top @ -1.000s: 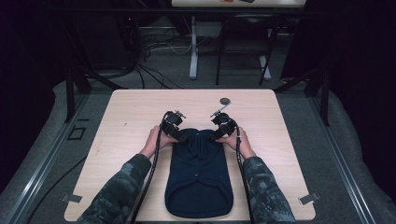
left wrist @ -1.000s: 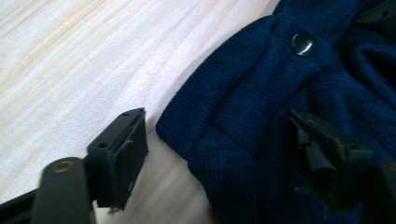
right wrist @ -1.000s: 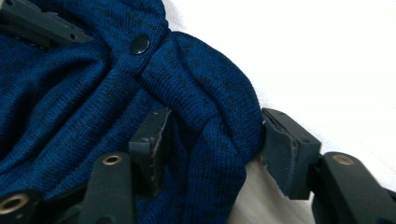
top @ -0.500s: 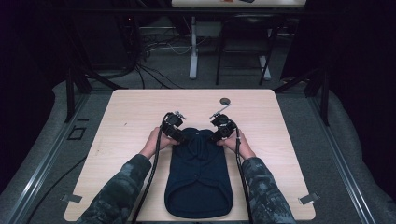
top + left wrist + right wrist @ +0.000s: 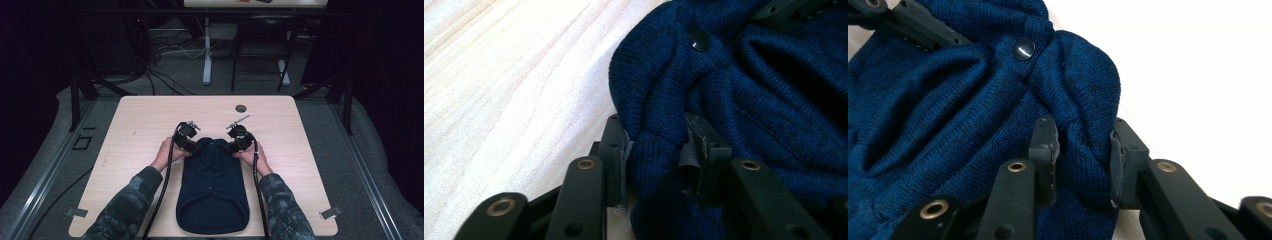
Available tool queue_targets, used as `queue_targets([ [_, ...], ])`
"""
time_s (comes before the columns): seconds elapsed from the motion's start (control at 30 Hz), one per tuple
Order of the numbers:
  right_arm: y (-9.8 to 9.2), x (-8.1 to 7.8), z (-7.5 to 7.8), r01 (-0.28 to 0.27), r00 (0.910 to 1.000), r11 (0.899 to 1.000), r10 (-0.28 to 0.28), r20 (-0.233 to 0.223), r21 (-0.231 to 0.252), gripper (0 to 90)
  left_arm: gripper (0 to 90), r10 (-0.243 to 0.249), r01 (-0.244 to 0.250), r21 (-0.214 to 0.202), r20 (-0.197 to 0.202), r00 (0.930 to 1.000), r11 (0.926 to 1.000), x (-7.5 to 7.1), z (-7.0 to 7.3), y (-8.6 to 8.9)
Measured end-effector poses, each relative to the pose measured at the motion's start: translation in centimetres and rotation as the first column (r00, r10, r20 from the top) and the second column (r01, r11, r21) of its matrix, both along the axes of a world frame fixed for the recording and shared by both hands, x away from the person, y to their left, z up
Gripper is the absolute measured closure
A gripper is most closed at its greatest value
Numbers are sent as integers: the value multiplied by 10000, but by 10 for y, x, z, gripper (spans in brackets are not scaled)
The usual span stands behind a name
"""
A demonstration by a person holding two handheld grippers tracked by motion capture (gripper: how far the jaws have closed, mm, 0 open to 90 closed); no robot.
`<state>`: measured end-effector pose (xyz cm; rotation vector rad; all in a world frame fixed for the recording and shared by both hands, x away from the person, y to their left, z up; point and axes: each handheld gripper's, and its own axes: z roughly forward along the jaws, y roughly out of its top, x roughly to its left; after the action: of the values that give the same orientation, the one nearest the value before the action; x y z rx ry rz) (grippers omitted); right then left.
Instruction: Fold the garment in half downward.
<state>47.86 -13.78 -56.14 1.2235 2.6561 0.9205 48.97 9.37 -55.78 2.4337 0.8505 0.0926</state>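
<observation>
- The dark blue knitted garment (image 5: pixel 212 192) lay flat on the pale wooden table (image 5: pixel 140 125).
- The left gripper (image 5: pixel 656 150) and right gripper (image 5: pixel 1082 150), jaws just closing, pinched its far corners.
- Folding seemingly remained ahead.

Pale wooden table (image 5: pixel 150 125), small dark round object, perhaps a grommet (image 5: pixel 241 108), near far edge.

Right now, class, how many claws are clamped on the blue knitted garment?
2. The left claw pinches a fold at the blue knitted garment's far left corner; the right claw pinches its far right corner.
</observation>
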Motion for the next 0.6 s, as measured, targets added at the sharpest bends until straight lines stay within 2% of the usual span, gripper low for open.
queue_targets([
  [0.07, 0, -6, 0, 43, 9994, 10000, -40, 354, -90, 690, 680, -230, 228, 99, 245, 9994, 9997, -3, 2, -1],
  [0.1, 1, -10, -1, 141, 9981, 9999, -143, 593, 44, 691, 682, -308, 306, 68, 340, 9989, 9995, -4, 4, -1],
  [0.13, 0, -12, 1, 18, 9974, 9999, -10, 716, -112, 692, 682, -372, 373, -13, 415, 9984, 9993, -5, 5, -1],
  [0.2, 0, -17, 3, 66, 9952, 10000, -60, 975, -61, 692, 682, -436, 445, -129, 588, 9973, 9989, -8, 5, -1],
  [0.4, -3, -22, 11, -137, 9894, 9995, 176, 1439, -281, 690, 674, -347, 375, -285, 944, 9949, 9989, -12, 10, 0],
  [0.43, -2, -23, 13, -122, 9870, 9996, 161, 1599, -257, 687, 674, -336, 361, -219, 1077, 9936, 9991, -13, 12, 0],
  [0.47, -1, -26, 20, -278, 9812, 9986, 357, 1898, -442, 687, 675, -299, 333, -276, 1161, 9928, 9991, -14, 14, 0],
  [0.5, -1, -26, 20, -278, 9812, 9986, 357, 1898, -442, 687, 675, -344, 374, -212, 1295, 9910, 9991, -15, 16, 0],
  [0.53, 0, -29, 26, -326, 9746, 9973, 463, 2193, -657, 686, 676, -352, 394, -239, 1571, 9870, 9989, -18, 21, 1],
  [0.6, 2, -32, 32, -374, 9688, 9965, 545, 2417, -748, 686, 675, -348, 408, -305, 1752, 9839, 9987, -21, 27, 2],
])
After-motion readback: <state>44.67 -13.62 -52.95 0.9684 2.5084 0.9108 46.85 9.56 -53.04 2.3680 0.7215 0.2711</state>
